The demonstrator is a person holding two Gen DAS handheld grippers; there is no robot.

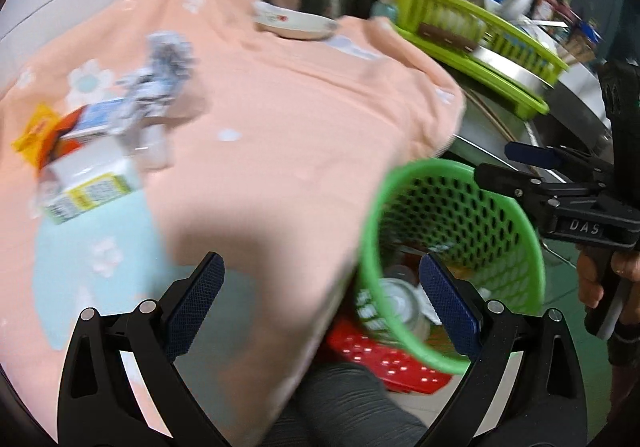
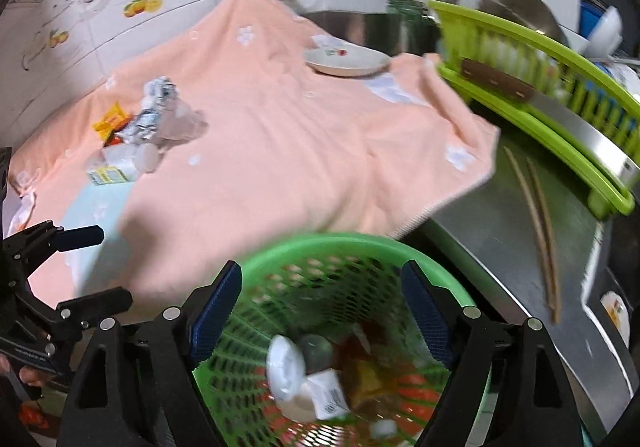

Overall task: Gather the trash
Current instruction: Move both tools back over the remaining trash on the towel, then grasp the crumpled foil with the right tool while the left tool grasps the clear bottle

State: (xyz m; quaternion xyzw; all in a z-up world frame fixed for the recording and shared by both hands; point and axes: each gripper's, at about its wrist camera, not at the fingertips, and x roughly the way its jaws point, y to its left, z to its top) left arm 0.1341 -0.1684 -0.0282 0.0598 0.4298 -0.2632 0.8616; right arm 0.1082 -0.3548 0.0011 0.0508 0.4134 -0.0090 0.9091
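Right wrist view: right tongs point(image 2: 320, 311) spread wide, empty, poised directly over the green basket point(image 2: 360, 243). Inside the basket, below the tongs, a white bottle point(image 2: 304, 387) lies among blurred wrappers. Ahead and left of these tongs, a trash pile point(image 2: 140, 135) sits on the peach towel point(image 2: 288, 135) covering the bench: crumpled foil, yellow wrapper, small carton. A white plate point(image 2: 346, 61) rests far ahead on the towel. Chopsticks point(image 2: 536, 215) lie on bare steel to the right, beside a lime dish rack point(image 2: 560, 95).

Left wrist view: left tongs point(image 1: 320, 287) also wide open and empty, over the towel edge point(image 1: 280, 127). The basket point(image 1: 452, 259) sits just right of them; trash pile point(image 1: 108, 127) lies ahead-left, well apart. Right tongs point(image 1: 532, 163) enter from the far right.
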